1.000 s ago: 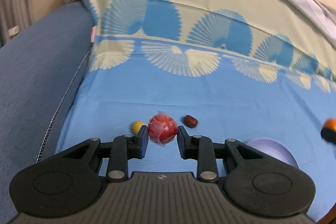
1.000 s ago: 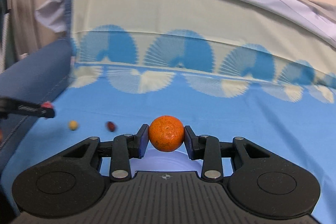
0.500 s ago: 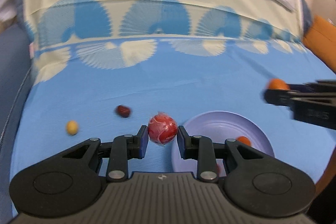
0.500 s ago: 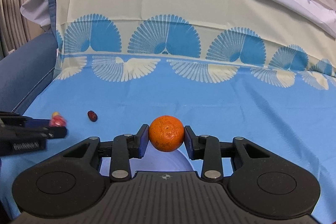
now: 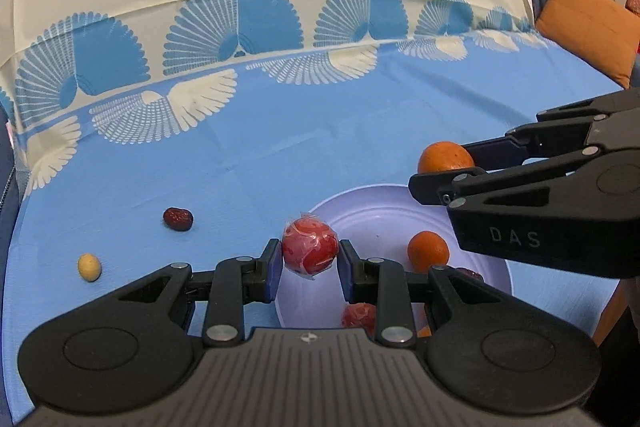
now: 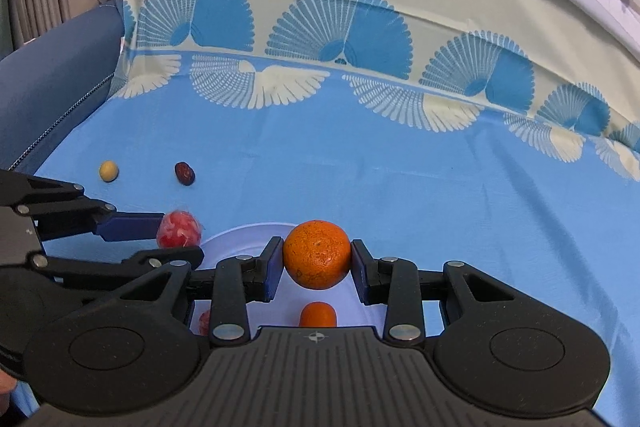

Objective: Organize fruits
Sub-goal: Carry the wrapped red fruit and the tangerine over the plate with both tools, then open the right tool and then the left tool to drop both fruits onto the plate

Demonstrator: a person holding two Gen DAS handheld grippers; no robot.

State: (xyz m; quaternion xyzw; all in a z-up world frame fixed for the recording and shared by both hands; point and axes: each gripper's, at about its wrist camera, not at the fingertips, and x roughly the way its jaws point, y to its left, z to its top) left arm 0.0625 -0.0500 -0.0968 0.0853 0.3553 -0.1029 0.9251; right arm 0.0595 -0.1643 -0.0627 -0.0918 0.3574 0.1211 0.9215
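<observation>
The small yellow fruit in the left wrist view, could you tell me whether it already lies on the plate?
No, the small yellow fruit lies on the blue cloth, well apart from the plate.

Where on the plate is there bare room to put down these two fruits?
The plate's far left part, between the wrapped red fruit in the left tool and the small orange, is bare. Its near edge is crowded by that orange and another red fruit. The right tool holds a big orange.
</observation>
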